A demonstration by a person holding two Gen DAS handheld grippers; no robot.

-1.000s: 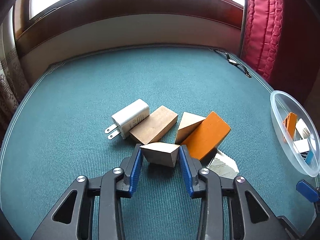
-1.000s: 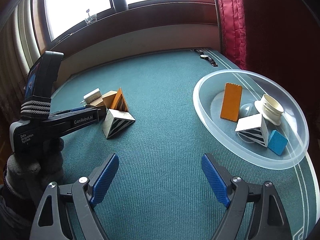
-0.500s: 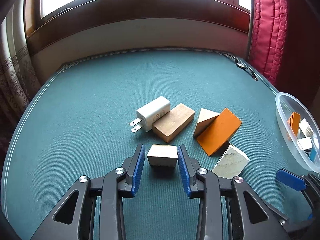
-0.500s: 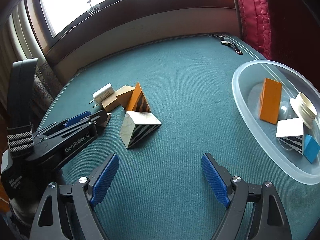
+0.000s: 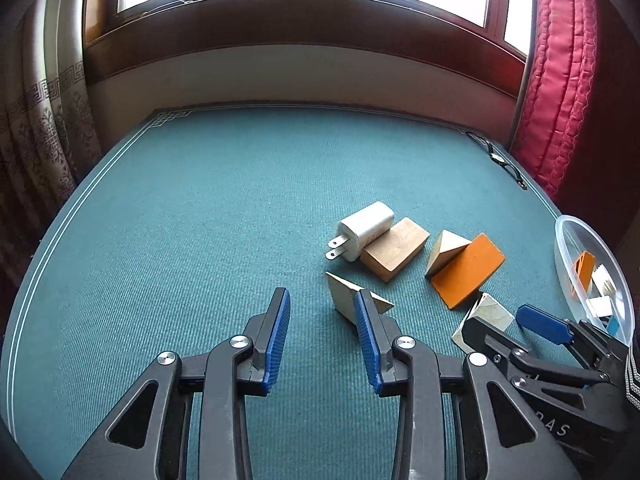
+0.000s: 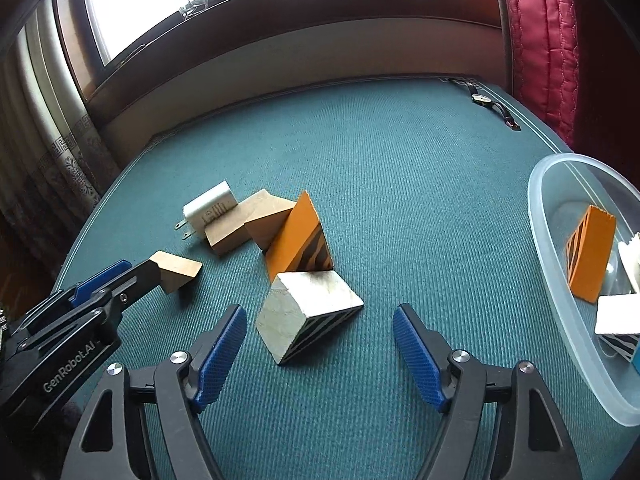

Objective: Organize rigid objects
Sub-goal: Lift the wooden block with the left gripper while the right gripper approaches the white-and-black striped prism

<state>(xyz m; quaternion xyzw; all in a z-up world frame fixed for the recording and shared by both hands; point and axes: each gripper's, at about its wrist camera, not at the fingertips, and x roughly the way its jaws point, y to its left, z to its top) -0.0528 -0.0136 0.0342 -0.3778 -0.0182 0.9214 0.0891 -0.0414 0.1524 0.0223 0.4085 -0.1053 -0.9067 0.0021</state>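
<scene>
Your right tool [image 6: 320,344] points down at a slant over the near part of the worktop [image 6: 400,160]. Its jaws are closing around the pale block with a black-striped face [image 6: 308,320], and neither pad touches it yet. That block lies tilted on one edge. An orange wedge [image 6: 296,236] stands just behind it and leans on a small wooden prism [image 5: 446,248]. Farther back, a brown wooden block [image 5: 394,248] lies against a white plug charger [image 5: 366,230], whose prongs point toward the left edge. These crowd the far side of the striped block, while its near side and right side are free.

Your left tool [image 5: 322,334] also slants down, left of the cluster. Its jaws stand a narrow gap apart with only cloth between them. A light wooden wedge [image 5: 344,296] sits outside the right finger, against it and partly hidden by it.

A clear plastic bowl [image 6: 538,216] sits at the worktop's right edge and holds an orange piece, a white striped piece, a blue one and a ribbed white one. A wristwatch [image 6: 480,99] lies near the far right corner.
</scene>
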